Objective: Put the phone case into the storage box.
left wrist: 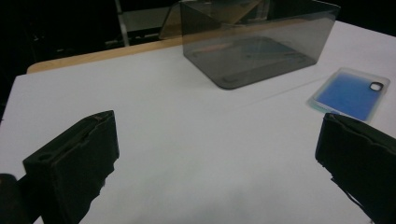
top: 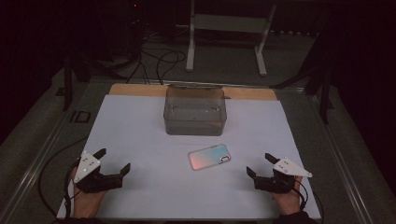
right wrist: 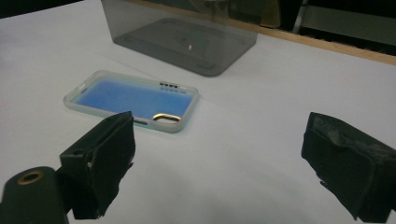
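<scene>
1. The left gripper (top: 113, 163) rests at the near left of the white table sheet (top: 140, 126), jaws spread wide with nothing between them; the hand beneath it is cut off by the near edge.
2. The phone case (top: 210, 157) lies flat near the middle, well apart from both grippers; the left gripper view cuts off its near corner behind a jaw.
3. A smoky clear bin (top: 195, 112) stands just beyond the case; its contents are hard to make out.
4. The right gripper (top: 260, 165) rests at the near right, jaws wide and empty.
</scene>
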### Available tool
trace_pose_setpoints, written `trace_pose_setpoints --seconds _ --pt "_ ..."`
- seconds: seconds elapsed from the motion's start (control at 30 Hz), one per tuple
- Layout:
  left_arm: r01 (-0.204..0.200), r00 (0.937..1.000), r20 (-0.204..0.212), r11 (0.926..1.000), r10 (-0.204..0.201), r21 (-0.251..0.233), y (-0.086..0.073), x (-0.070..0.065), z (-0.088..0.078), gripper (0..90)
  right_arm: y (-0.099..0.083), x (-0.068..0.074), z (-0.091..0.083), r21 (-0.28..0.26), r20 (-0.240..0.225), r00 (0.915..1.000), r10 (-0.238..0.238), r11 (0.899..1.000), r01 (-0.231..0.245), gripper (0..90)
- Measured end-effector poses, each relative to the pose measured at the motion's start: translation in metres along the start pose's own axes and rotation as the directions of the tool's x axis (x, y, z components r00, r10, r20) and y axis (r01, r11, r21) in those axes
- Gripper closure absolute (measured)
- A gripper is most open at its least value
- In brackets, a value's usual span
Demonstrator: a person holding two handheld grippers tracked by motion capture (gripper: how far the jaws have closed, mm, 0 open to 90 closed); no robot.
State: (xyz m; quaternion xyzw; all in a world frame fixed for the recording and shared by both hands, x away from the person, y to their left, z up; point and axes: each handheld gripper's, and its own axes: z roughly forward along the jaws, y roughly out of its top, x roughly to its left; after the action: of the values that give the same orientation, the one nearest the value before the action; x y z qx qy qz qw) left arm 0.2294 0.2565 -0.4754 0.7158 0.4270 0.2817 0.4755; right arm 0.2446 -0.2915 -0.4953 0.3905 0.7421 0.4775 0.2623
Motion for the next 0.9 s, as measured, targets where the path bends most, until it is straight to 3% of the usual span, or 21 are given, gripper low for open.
trace_pose_setpoints --seconds 0.33,0.9 --pt "0.019 0.9998 -0.001 0.9992 -0.019 0.035 0.0 -0.002 0.007 0.9 -0.001 0.0 0.002 0.007 0.006 1.0 0.002 1.0 -0.002 9.9" --pt "-0.042 0.9973 0.062 0.998 0.039 0.047 0.02 -0.015 0.019 1.0 -0.002 -0.002 0.003 -0.002 -0.001 0.9998 0.021 1.0 -0.021 9.9"
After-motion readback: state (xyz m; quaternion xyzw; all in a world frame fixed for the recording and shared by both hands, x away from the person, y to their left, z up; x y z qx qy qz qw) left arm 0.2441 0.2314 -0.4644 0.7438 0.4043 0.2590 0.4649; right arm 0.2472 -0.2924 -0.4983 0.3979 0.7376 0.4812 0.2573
